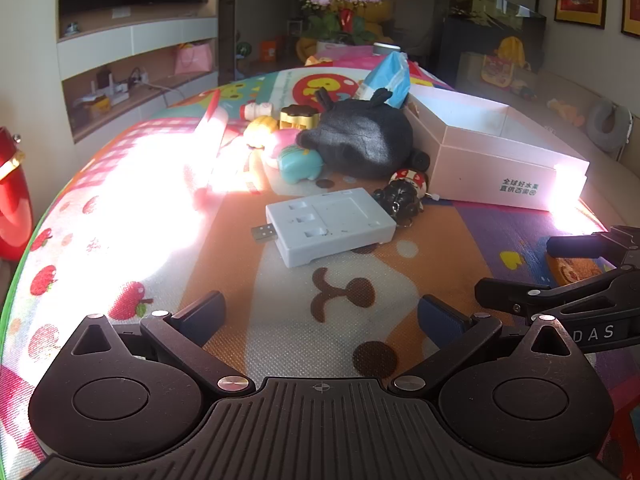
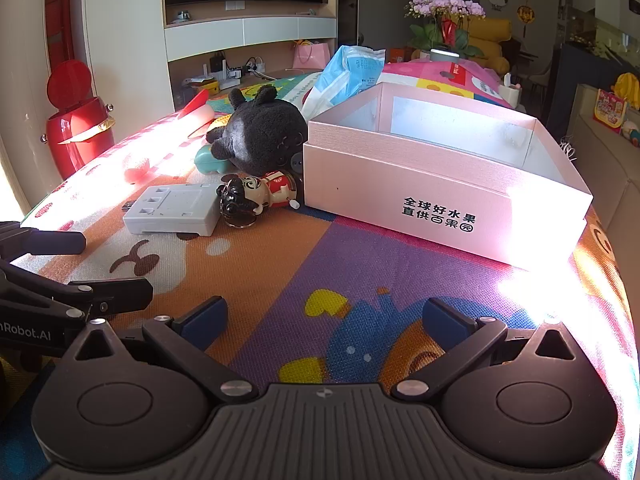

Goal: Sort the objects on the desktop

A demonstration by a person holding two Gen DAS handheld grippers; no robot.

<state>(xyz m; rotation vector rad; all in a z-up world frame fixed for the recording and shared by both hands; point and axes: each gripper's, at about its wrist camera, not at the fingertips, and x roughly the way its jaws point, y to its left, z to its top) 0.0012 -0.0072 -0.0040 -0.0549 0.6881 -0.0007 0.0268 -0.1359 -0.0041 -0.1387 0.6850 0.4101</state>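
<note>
Both tools idle over the colourful cartoon-print play mat [image 2: 360, 264]. Left gripper [image 1: 320, 316]: jaws spread wide, nothing between the blue pads. Right gripper [image 2: 324, 320]: same, wide and empty, hovering near the mat at the near right.

Target container: open pink cardboard box with black printed characters [image 2: 440, 184], right of centre. What shows of its inside looks empty.

Items to sort, all left of the box:
- Flat pale-grey plastic charger block with a USB plug at its left end [image 1: 330, 224], nearest to the left gripper, lying flat and alone. Judged rigid, light, smooth-sided. Best taken across its short width, pads on the 2 long edges, away from the plug.
- Small glossy figurine with black head and red-white body [image 2: 256, 194], lying on its side, touching the charger's right end and just beside the box's near wall. Hard and probably slippery, with a key ring under it. Grip the body, not the head.
- Black plush toy with 2 small ears [image 1: 360, 140], further back. Soft, compressible, light. A pinch anywhere on the bulk should hold.
- Teal rounded squishy toy [image 1: 298, 164] and the yellow and pink pieces behind it, partly washed out by sun glare, so their shapes are uncertain.
</note>
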